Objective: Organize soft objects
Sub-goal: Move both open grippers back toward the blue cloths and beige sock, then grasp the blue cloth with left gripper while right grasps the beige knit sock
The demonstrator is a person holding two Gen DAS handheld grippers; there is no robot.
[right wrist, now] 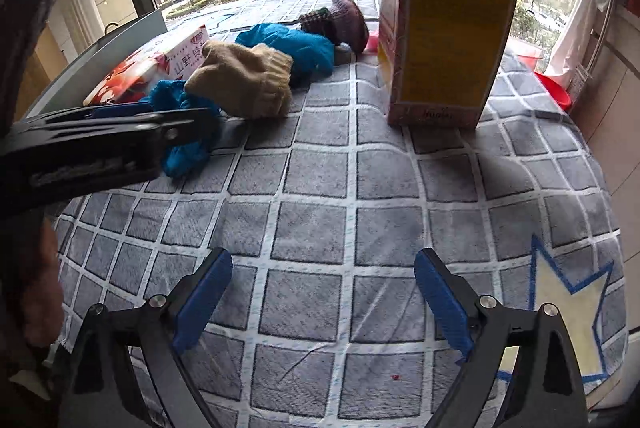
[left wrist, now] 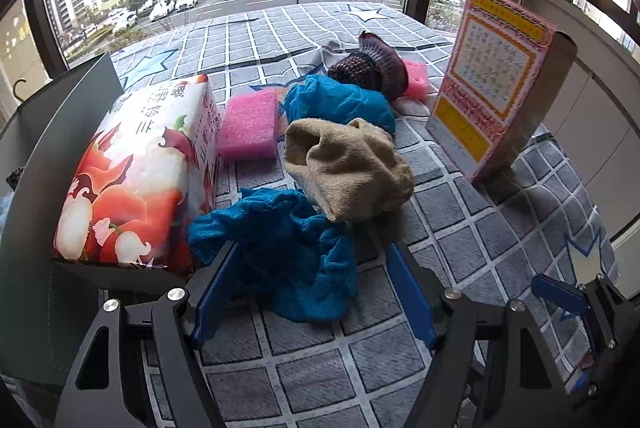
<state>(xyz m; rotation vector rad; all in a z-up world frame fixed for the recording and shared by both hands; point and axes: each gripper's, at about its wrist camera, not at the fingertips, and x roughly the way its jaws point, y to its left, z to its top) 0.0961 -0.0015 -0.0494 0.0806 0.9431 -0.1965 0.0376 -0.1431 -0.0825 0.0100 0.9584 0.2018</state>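
Note:
In the left wrist view my left gripper (left wrist: pixel 312 252) is open, its blue pads either side of a crumpled blue cloth (left wrist: pixel 280 248). Behind it lie a beige knit hat (left wrist: pixel 348 168), a second blue cloth (left wrist: pixel 340 100), a pink sponge (left wrist: pixel 250 126), a dark knit hat (left wrist: pixel 372 64) and another pink sponge (left wrist: pixel 416 78). A soft tissue pack (left wrist: pixel 136 172) lies in a grey bin (left wrist: pixel 36 228) at left. My right gripper (right wrist: pixel 324 268) is open and empty over bare checked cloth. It sees the beige hat (right wrist: pixel 244 80), the blue cloths (right wrist: pixel 184 148) and the left gripper (right wrist: pixel 192 122).
A tall pink and yellow box (left wrist: pixel 492 76) stands upright at the right, also in the right wrist view (right wrist: pixel 448 24). The grey checked tablecloth (right wrist: pixel 320 188) covers the table. A window runs along the far edge. A red basin (right wrist: pixel 554 88) sits at far right.

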